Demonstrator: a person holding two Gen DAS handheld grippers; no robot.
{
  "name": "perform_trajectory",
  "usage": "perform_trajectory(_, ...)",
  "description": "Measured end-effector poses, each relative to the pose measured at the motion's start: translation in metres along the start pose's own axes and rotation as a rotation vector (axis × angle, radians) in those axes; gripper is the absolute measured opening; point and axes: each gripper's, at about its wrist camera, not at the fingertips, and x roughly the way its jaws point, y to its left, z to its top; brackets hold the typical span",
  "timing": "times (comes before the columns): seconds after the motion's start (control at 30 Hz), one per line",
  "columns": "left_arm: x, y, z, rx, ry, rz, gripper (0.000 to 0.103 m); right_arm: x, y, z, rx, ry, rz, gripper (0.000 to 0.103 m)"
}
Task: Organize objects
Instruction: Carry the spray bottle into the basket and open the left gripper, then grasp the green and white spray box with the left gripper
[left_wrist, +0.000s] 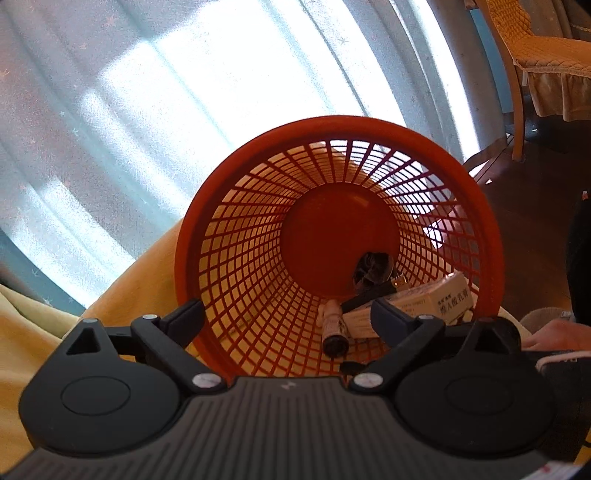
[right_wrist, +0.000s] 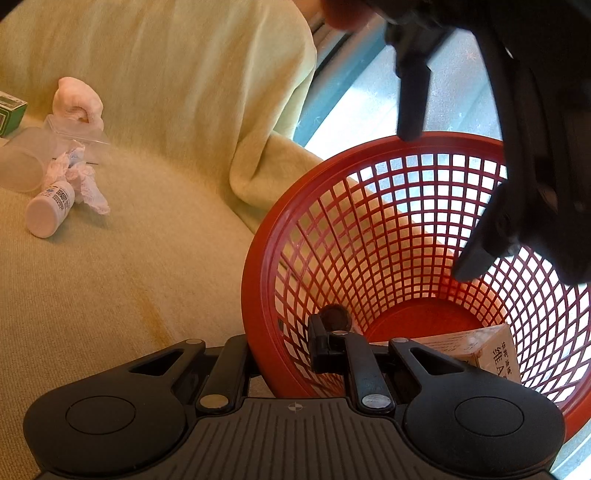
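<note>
The red basket (right_wrist: 369, 229) leans at the sofa's (right_wrist: 147, 277) edge, with a small box (left_wrist: 439, 299) and little tube (left_wrist: 334, 328) inside. The right gripper (right_wrist: 284, 354) pinches its rim tight. The left gripper (left_wrist: 288, 314) hangs wide open, holding nothing. If that pinch slips, the basket could tip and spill.

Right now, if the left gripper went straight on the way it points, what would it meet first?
Probably the small items lying in the red basket: the left gripper is open at its mouth, aimed inside toward the white box and tube. Depth is unclear.
</note>
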Motion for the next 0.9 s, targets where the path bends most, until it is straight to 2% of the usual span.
perform_trajectory(0.23,-0.031,0.009,-0.024,-0.034,0.05,0.056,0.095,-0.002,0.005,0.003,0.0,0.0,-0.001,0.01)
perform_trajectory(0.37,-0.053,0.017,-0.05,-0.062,0.103,0.105,0.095,-0.002,0.006,0.004,0.001,0.0,-0.001,0.01)
perform_trajectory(0.5,-0.081,0.027,-0.088,-0.124,0.182,0.182,0.095,-0.002,0.005,0.003,0.001,0.0,-0.001,0.01)
perform_trajectory(0.7,-0.129,0.045,-0.166,-0.279,0.333,0.316,0.095,-0.002,0.005,0.002,0.0,0.001,-0.001,0.01)
perform_trajectory(0.8,-0.143,0.046,-0.199,-0.354,0.399,0.361,0.095,-0.002,0.006,0.003,0.0,0.001,-0.002,0.01)
perform_trajectory(0.9,-0.15,0.048,-0.225,-0.447,0.422,0.383,0.095,-0.002,0.006,0.003,0.0,0.001,-0.001,0.01)
